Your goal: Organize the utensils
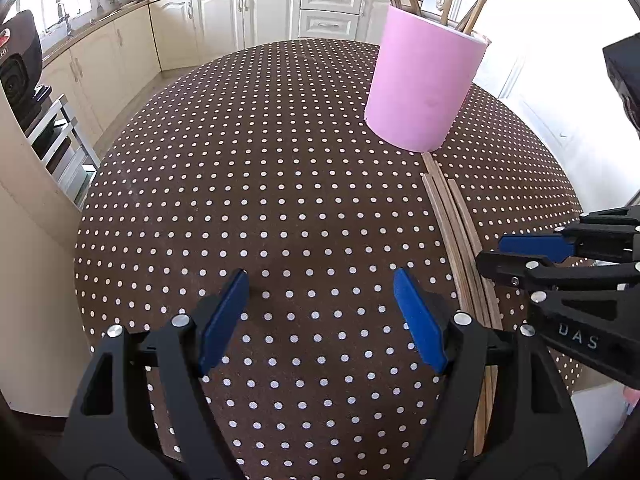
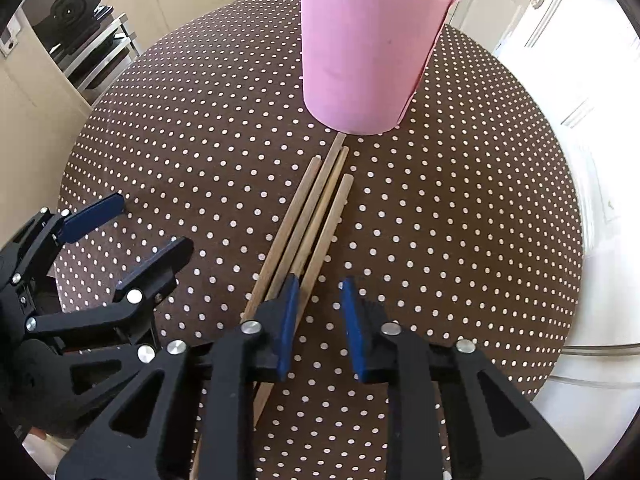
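Observation:
A pink cup (image 1: 424, 84) holding several wooden chopsticks stands on the brown polka-dot table (image 1: 280, 208); it also shows in the right wrist view (image 2: 368, 52). Several loose wooden chopsticks (image 2: 316, 216) lie side by side in front of the cup, also in the left wrist view (image 1: 460, 232). My right gripper (image 2: 318, 284) is open just above the near part of these chopsticks, its left finger over them. My left gripper (image 1: 320, 280) is open and empty over bare table, left of the chopsticks. It shows at the left of the right wrist view (image 2: 148, 228).
Cream kitchen cabinets (image 1: 240, 20) run behind the table. A black appliance (image 2: 68, 4) sits on a metal rack at the left. A white fridge door (image 2: 580, 80) is at the right, beyond the table edge.

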A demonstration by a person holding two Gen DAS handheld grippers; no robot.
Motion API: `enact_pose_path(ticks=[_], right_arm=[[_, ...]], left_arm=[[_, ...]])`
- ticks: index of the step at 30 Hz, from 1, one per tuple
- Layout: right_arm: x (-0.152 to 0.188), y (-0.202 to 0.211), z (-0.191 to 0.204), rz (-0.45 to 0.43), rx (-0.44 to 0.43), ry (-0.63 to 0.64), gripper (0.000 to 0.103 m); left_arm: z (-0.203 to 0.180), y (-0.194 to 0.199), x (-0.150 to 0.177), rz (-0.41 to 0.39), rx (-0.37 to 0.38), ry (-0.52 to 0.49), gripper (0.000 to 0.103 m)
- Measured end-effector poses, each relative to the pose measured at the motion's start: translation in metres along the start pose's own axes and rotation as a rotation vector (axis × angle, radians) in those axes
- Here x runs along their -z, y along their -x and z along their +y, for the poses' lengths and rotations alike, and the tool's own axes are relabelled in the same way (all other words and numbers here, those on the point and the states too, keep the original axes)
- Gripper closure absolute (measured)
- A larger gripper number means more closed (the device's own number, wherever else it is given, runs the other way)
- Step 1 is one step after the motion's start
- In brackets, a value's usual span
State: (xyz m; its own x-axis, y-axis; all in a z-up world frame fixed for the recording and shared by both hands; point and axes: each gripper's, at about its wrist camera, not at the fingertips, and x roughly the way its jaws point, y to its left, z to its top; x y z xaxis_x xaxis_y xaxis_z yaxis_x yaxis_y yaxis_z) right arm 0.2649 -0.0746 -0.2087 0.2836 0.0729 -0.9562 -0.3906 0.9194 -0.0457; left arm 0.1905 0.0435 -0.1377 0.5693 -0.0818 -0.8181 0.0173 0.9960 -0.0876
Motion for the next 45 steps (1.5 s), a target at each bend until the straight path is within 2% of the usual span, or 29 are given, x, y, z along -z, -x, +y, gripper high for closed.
enact_pose_path(ticks=[6, 11, 17, 26, 29, 34, 41, 45], right_arm=[[-0.015, -0.004, 0.004, -0.006, 0.009, 0.001, 0.088], [-0.023, -0.008, 0.003, 0.018, -0.024, -0.011, 0.093], [-0.025, -0.012, -0.008, 0.063, -0.063, -0.037, 0.094], [-0.027, -0.008, 0.003, 0.059, -0.016, 0.003, 0.093], [-0.024, -0.007, 0.005, 0.057, -0.04, -0.009, 0.094], [-0.021, -0.008, -0.017, 0.072, -0.104, -0.054, 0.097], [-0.014, -0.003, -0.04, 0.081, -0.152, -0.087, 0.098], [-0.008, 0.0, -0.05, 0.079, -0.162, -0.105, 0.098]], left_arm=[[-0.002, -0.004, -0.003, 0.01, 0.0, -0.002, 0.029], [-0.004, -0.005, -0.004, 0.012, 0.001, -0.001, 0.028], [-0.006, -0.004, -0.003, 0.019, 0.01, -0.008, 0.028], [-0.005, -0.005, -0.006, 0.03, 0.024, 0.004, 0.028], [-0.006, -0.007, -0.008, 0.041, 0.044, 0.011, 0.028], [-0.009, -0.012, -0.017, 0.08, 0.111, 0.026, 0.028], [-0.021, -0.024, -0.03, 0.129, 0.137, 0.023, 0.029], [-0.029, -0.028, -0.034, 0.158, 0.129, 0.012, 0.04]])
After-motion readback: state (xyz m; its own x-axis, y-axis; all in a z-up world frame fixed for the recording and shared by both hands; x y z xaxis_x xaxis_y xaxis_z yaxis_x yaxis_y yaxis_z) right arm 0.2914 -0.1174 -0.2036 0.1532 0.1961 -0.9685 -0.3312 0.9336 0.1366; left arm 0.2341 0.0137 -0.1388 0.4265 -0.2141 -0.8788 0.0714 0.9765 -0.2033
